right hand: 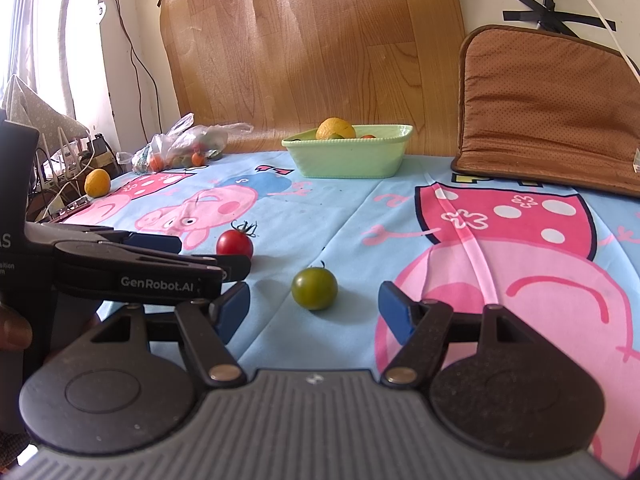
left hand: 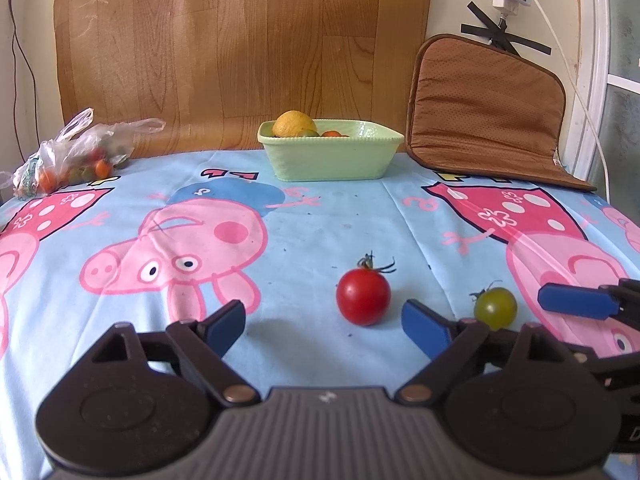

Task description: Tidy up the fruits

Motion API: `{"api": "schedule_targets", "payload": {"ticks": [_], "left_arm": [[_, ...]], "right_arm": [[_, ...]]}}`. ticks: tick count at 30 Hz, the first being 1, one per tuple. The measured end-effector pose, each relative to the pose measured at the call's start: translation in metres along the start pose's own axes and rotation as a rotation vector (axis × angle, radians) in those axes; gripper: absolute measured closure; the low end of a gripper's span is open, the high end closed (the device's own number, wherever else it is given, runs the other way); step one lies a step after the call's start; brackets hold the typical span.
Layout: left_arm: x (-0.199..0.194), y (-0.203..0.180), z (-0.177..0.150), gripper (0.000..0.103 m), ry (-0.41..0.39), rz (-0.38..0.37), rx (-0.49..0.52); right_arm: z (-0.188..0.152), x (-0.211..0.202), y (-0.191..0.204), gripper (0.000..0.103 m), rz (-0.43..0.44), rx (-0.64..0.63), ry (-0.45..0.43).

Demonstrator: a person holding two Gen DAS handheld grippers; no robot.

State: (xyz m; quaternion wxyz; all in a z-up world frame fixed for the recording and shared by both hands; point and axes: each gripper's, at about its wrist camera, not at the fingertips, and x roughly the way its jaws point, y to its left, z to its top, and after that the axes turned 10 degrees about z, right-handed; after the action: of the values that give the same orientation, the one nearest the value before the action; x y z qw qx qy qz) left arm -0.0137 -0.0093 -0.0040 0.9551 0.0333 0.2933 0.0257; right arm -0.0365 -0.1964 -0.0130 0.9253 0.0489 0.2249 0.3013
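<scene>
A red cherry tomato (left hand: 363,296) with a dry stem lies on the cartoon tablecloth, just ahead of my left gripper (left hand: 325,330). That gripper is open, and the tomato sits nearer its right pad, untouched. To the right lies a green tomato (left hand: 495,307) (right hand: 314,289). My right gripper (right hand: 314,310) is open too, with the green tomato just beyond its tips and untouched. The right wrist view shows the left gripper (right hand: 212,256) from the side, reaching in beside the red tomato (right hand: 235,244). A pale green bowl (left hand: 332,162) (right hand: 348,162) at the back holds a yellow citrus (left hand: 294,123) and smaller fruit.
A plastic bag (left hand: 76,156) (right hand: 180,148) of small tomatoes lies at the back left. A loose yellow fruit (right hand: 97,183) sits near the table's left edge. A brown cushion (left hand: 484,108) (right hand: 552,112) leans at the back right, and a wood-pattern sheet covers the wall.
</scene>
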Motion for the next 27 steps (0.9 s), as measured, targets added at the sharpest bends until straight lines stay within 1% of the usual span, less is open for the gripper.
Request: {"api": "schedule_targets", "payload": {"ticks": [9, 20, 27], "left_arm": [[-0.0012, 0.0006, -0.0004, 0.015, -0.007, -0.003, -0.004], [0.0001, 0.0020, 0.0004, 0.015, 0.003, -0.006, -0.007], [0.0002, 0.0020, 0.0005, 0.015, 0.005, -0.006, -0.008]], "right_arm": [[-0.0001, -0.0013, 0.0014, 0.030, 0.003, -0.007, -0.007], [0.0009, 0.0031, -0.0036, 0.030, -0.012, 0.012, 0.020], [0.0011, 0.0037, -0.0049, 0.030, -0.011, 0.011, 0.021]]}}
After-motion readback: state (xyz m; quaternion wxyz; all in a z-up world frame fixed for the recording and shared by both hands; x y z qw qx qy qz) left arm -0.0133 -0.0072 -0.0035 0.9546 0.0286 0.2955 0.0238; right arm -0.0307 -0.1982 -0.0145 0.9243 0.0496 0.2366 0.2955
